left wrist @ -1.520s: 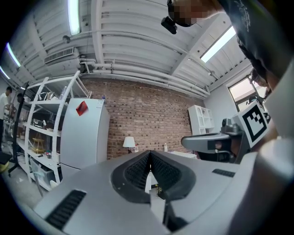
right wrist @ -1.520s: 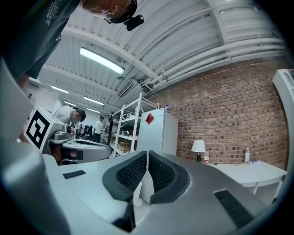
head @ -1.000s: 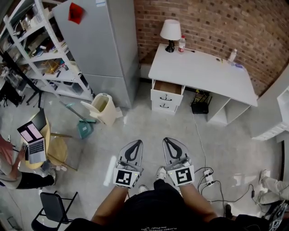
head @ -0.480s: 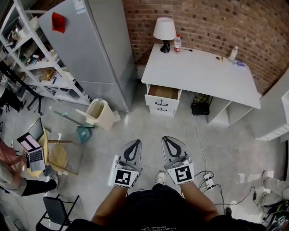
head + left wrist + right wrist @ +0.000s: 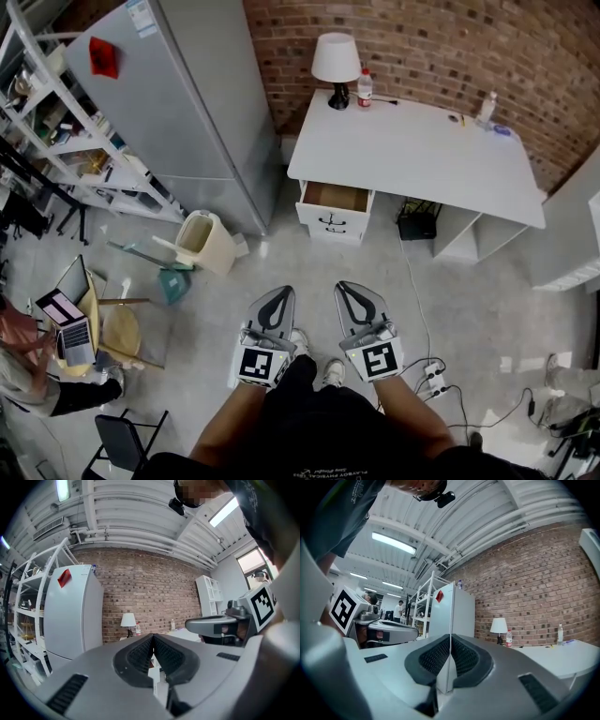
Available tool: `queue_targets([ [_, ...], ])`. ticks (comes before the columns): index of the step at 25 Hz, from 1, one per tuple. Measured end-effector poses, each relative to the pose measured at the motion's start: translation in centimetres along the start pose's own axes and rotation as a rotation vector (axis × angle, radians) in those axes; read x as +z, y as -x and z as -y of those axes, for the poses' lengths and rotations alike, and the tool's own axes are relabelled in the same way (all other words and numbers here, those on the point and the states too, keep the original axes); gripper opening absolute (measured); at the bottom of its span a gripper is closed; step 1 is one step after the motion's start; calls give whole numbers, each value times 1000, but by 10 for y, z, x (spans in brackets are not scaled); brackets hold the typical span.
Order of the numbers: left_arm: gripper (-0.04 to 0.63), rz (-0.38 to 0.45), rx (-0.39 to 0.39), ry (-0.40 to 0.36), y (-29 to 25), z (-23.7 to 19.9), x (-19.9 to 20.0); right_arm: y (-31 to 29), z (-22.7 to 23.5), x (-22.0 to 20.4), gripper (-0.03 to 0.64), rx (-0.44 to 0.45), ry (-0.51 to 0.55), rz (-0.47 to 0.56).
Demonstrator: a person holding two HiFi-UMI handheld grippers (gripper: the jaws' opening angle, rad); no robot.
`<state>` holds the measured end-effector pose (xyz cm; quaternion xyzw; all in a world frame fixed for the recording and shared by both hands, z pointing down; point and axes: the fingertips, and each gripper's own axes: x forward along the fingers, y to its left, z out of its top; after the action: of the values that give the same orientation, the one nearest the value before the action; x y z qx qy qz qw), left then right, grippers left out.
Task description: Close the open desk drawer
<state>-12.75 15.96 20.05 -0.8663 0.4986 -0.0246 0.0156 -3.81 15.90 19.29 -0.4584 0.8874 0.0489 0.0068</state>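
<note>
The open top drawer (image 5: 335,198) of the white table (image 5: 412,150) sits just above centre frame, pulled out and well apart from both tools. It is rigid and probably light, likely to slide easily; a flat push on its white front near the dark handle (image 5: 328,221) should serve. Its brown wooden inside looks empty. The left tool (image 5: 279,296) and right tool (image 5: 349,290), at lower centre, have their jaws pressed together on nothing. The contents of the cream plastic bin (image 5: 204,241) at centre left are unclear.
</note>
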Motion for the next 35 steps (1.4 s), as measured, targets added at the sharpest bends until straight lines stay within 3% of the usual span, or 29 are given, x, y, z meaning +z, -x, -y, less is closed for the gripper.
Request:
queue_targets([
  [9,6,-19,-45,21,-57,-36,-22,-51,30,-20,29,-42,13,-51],
  [25,6,-126,-133,31,-150,-127,-91,-165,69,-92,29,-111,17,-177],
  [35,6,-182,-140,56,-190,-124,-142,-180,103,-133,29,-143,-7,-215],
])
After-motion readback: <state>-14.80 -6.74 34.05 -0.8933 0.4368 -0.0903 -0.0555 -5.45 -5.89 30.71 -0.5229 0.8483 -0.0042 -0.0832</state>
